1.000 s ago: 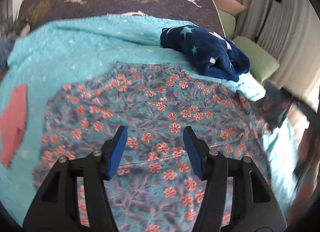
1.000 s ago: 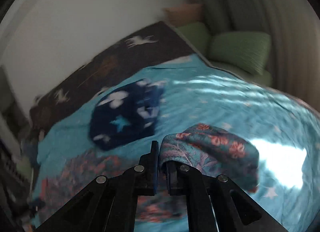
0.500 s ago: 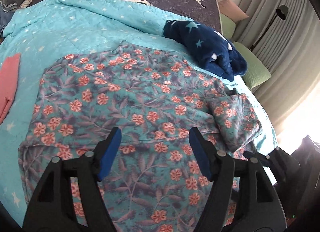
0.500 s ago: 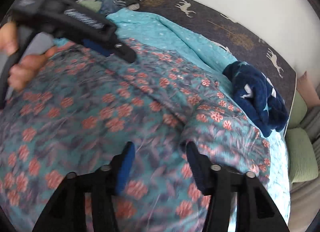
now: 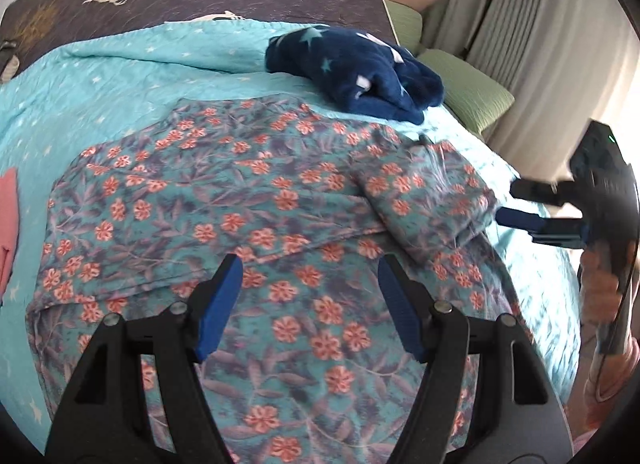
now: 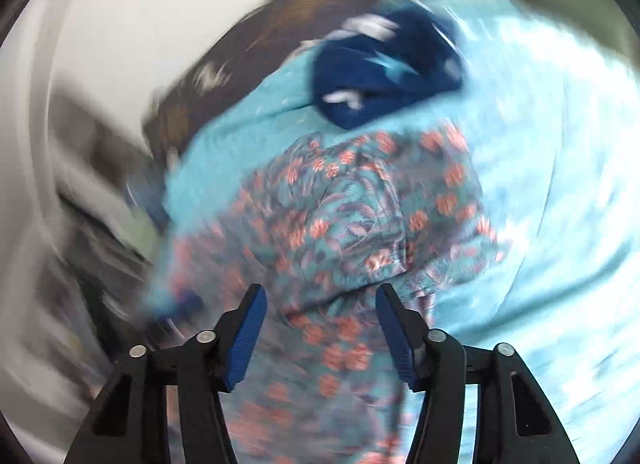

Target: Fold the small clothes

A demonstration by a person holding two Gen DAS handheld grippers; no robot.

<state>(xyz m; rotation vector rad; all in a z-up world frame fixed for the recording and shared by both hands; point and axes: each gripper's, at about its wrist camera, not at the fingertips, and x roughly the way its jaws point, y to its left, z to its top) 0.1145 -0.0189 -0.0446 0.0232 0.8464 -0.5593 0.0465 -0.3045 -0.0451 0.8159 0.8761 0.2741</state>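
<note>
— Why are both claws empty?

— I'd guess they're between grips. The left claw (image 5: 310, 304) hangs spread apart over the floral garment (image 5: 240, 200); the right claw (image 6: 320, 330), equally wide, sits off its right edge.

— And the garment?

— Spread on the bed's turquoise quilt (image 5: 120, 72), teal with coral flowers, right sleeve (image 5: 424, 192) folded inward.
</note>
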